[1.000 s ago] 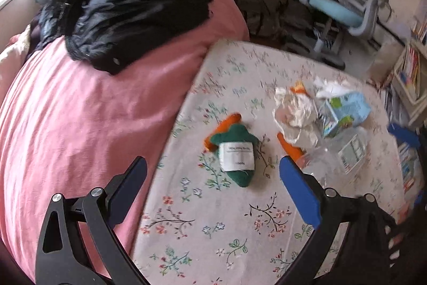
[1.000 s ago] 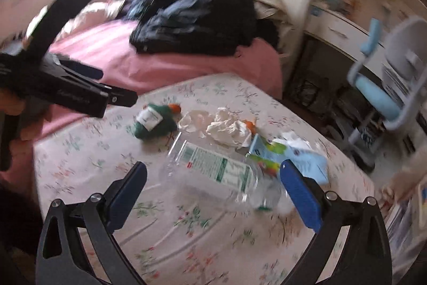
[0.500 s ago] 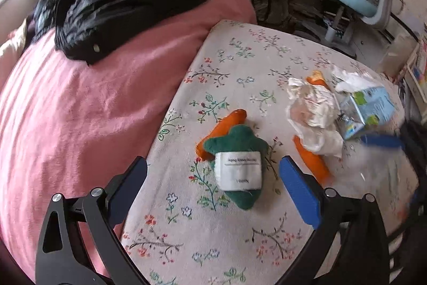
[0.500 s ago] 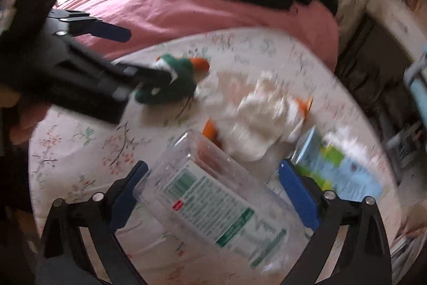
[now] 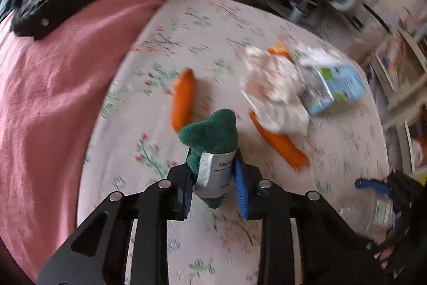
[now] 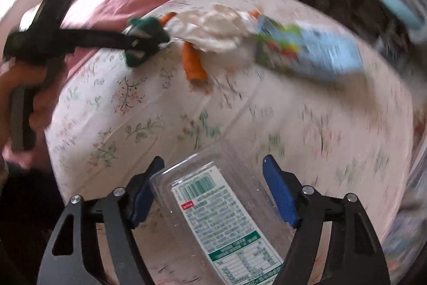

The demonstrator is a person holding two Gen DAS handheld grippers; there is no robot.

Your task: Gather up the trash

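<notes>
Green plush toy sits pinched in the left gripper, whose jaws have just closed. Right gripper, also closing, straddles the clear bottle, pads not yet pressing. Crumpled paper and carton lie uncollected on the table.

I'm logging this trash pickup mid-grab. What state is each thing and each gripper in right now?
Left gripper: jaws just closed, clamped on the green plush.
Green plush: gripped at its white label.
Right gripper: jaws just closing around the clear bottle; contact unclear.
Clear bottle: lying on its side.
Crumpled paper: lying loose.
Blue carton: flattened, lying down.
</notes>
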